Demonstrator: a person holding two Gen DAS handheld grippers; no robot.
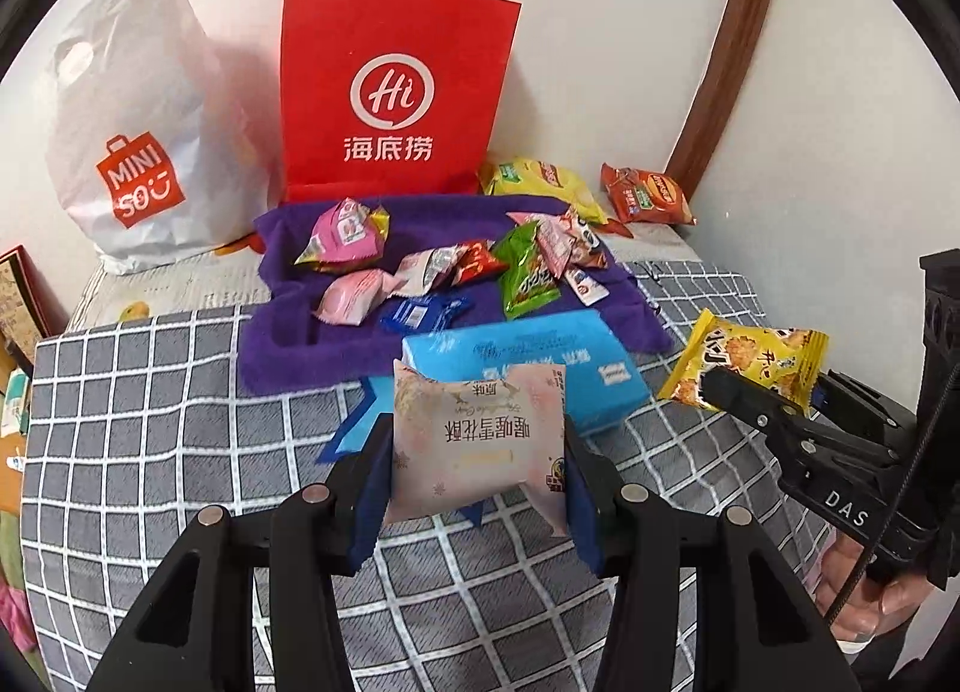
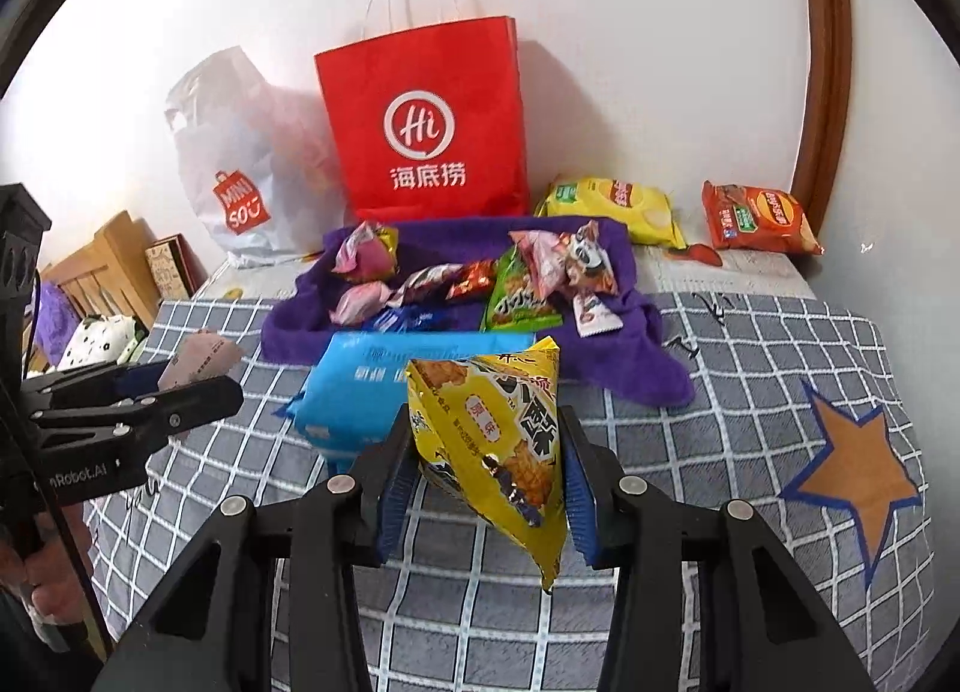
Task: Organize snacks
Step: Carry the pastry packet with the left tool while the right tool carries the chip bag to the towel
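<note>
My left gripper [image 1: 477,464] is shut on a pale pink snack packet [image 1: 480,440], held above the checked blanket [image 1: 150,422]. My right gripper [image 2: 487,452] is shut on a yellow snack packet [image 2: 498,440], also lifted off the bed; it shows in the left wrist view too, as the yellow packet [image 1: 750,362]. Ahead lies a purple towel [image 1: 300,344] with several small wrapped snacks [image 1: 420,272] on it. A blue tissue pack [image 1: 540,368] rests at the towel's near edge. A red paper bag [image 1: 390,92] stands behind against the wall.
A white plastic bag [image 1: 144,152] sits left of the red bag. Yellow chips [image 2: 612,206] and orange chips [image 2: 756,218] lie at the back right by a brown door frame [image 2: 828,62]. A hand [image 1: 870,590] holds the right gripper. Wooden furniture [image 2: 108,266] stands left.
</note>
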